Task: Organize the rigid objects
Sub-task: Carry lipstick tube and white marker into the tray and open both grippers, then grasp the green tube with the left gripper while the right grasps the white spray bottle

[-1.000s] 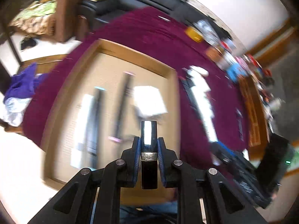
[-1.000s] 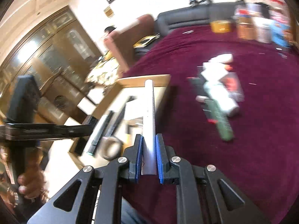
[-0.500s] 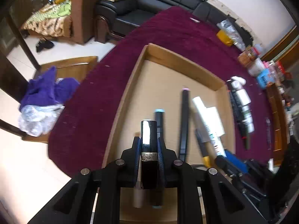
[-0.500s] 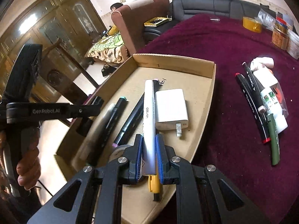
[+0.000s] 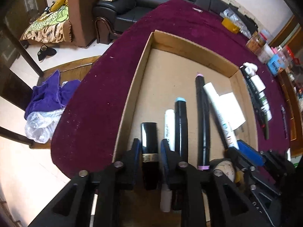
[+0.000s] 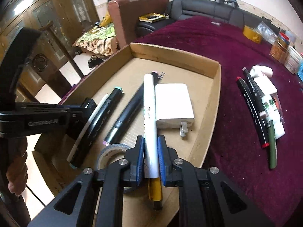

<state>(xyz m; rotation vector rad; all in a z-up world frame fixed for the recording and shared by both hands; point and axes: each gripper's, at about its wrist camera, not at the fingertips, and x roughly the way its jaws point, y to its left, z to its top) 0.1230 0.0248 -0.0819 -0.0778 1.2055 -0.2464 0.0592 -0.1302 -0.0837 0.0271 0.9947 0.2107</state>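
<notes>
A shallow cardboard box point(image 5: 144, 60) lies on the maroon tablecloth; it also shows in the right wrist view point(image 6: 215, 87). My left gripper point(image 5: 149, 147) is low inside the box at its left wall, shut on a black lipstick tube with a gold band point(image 5: 149, 138). My right gripper point(image 6: 150, 149) is low over the box, shut on a white marker point(image 6: 149, 109) that rests beside a white charger point(image 6: 173, 102). Black markers point(image 5: 201, 121), a white pen point(image 5: 169, 124) and a tape roll point(image 6: 111, 157) lie in the box.
More markers and white items point(image 6: 259, 106) lie on the cloth right of the box. Jars and tape point(image 6: 280, 51) stand at the far right. A sofa point(image 6: 204, 5), an armchair point(image 6: 132, 11) and a purple cloth on a chair point(image 5: 49, 96) lie beyond the table's edge.
Both grippers have come down into the box with their objects. The white marker now rests beside the charger, and the lipstick tube sits low at the left wall.
</notes>
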